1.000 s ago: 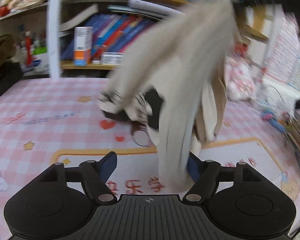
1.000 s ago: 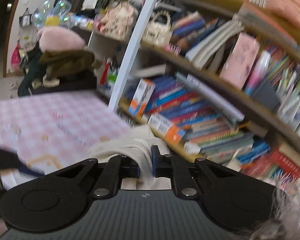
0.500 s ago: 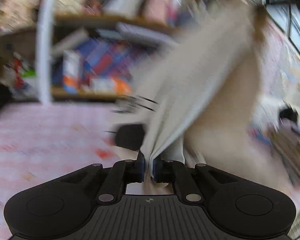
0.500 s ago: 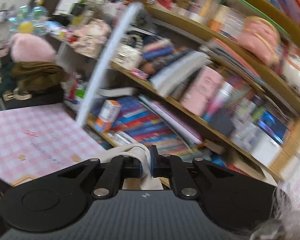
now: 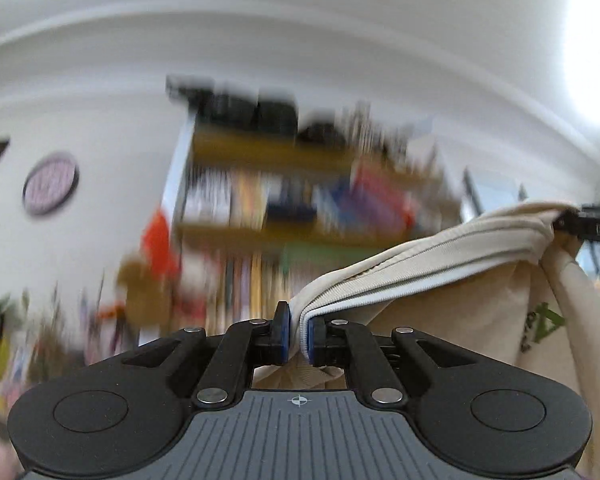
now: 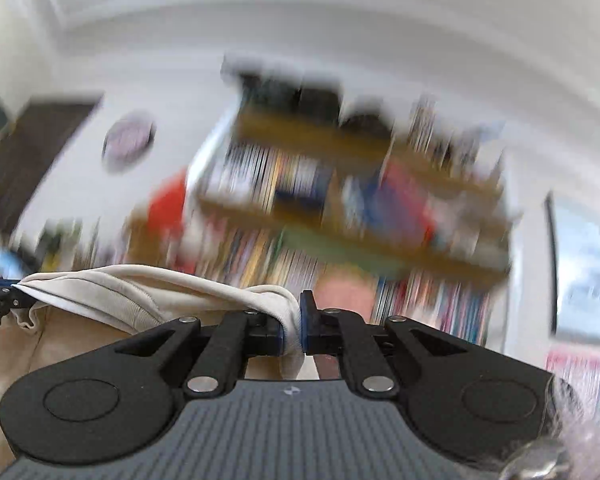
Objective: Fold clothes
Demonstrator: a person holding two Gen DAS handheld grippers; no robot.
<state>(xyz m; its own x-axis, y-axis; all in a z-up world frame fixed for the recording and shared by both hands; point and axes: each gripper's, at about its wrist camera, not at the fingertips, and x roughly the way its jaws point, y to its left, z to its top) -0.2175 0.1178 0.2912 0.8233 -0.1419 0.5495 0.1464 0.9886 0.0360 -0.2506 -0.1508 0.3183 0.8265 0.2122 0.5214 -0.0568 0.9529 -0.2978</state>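
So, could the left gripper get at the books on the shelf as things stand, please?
Probably not: the left gripper is shut on the cream garment, which stretches across to the right gripper, and the shelf stands well beyond.

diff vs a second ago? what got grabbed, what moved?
The left gripper, open around the hanging cream garment a second ago, has closed on its ribbed edge. Both grippers have swung upward: the pink checked table is out of view, leaving bookshelf and ceiling. Unchanged: the right gripper stays clamped on the same edge, which spans between them.
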